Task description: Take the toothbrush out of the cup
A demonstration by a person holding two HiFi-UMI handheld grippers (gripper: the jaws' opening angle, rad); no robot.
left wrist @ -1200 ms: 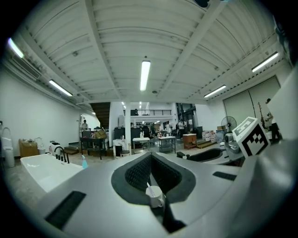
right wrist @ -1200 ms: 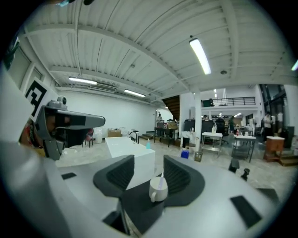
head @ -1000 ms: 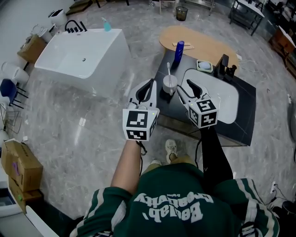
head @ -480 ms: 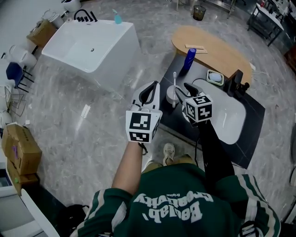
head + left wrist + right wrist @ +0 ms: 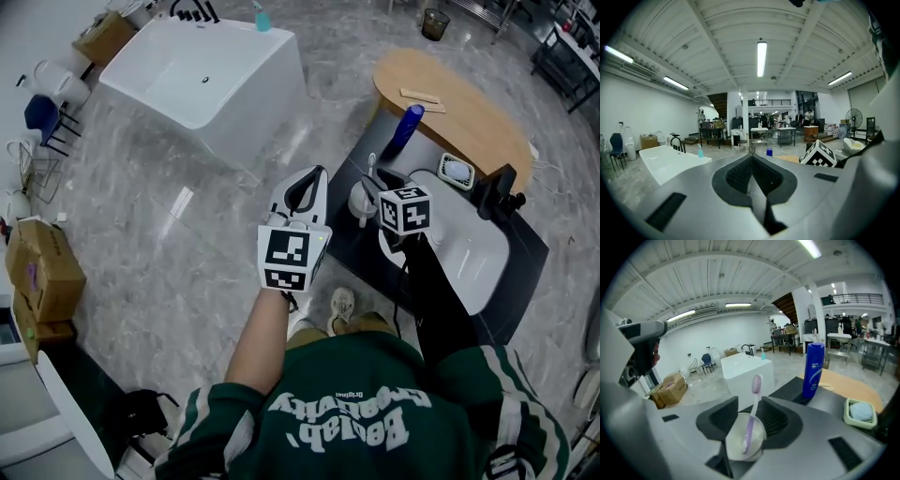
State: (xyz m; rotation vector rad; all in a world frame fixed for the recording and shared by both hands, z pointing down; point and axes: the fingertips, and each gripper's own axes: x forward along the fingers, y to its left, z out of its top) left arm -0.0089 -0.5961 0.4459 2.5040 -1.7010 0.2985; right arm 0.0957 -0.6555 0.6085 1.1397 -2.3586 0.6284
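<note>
Grey marble floor (image 5: 178, 234) in a large open hall, ceiling strip lights on. Head view looked steeply down over the person's green shirt.

- White bathtub (image 5: 216, 84) stood far left on the floor, well apart from the work area.
- Dark counter (image 5: 349, 230) stood at right, with a white sink (image 5: 473, 258) set into it. An oval wooden table (image 5: 450, 103) stood just behind the counter.
- Cardboard boxes (image 5: 42, 272) were stacked at the left edge of the floor.
- Left gripper (image 5: 321, 171): held over the floor just left of the counter's near corner, pointing roughly level. Its own view showed the jaws together, pads meeting along one line, nothing between them.
- Right gripper (image 5: 747, 401): tilted down over the counter's left end. Jaws stood apart and had just been closing, with the cup between them. Whether the pads touched the cup wall I could not tell.
- Blue bottle (image 5: 814, 369): upright on the counter beyond the cup, near the wooden table.
- Soap dish (image 5: 861, 412): pale green, on the counter by the sink, right of the bottle.
- Cup (image 5: 736, 441): white, upright on the counter's left end, between the right gripper's jaws.
- Toothbrush (image 5: 752, 413): pale purple, in the cup, handle down, leaning on the rim, head sticking up above the jaw tips, clear of both pads
</note>
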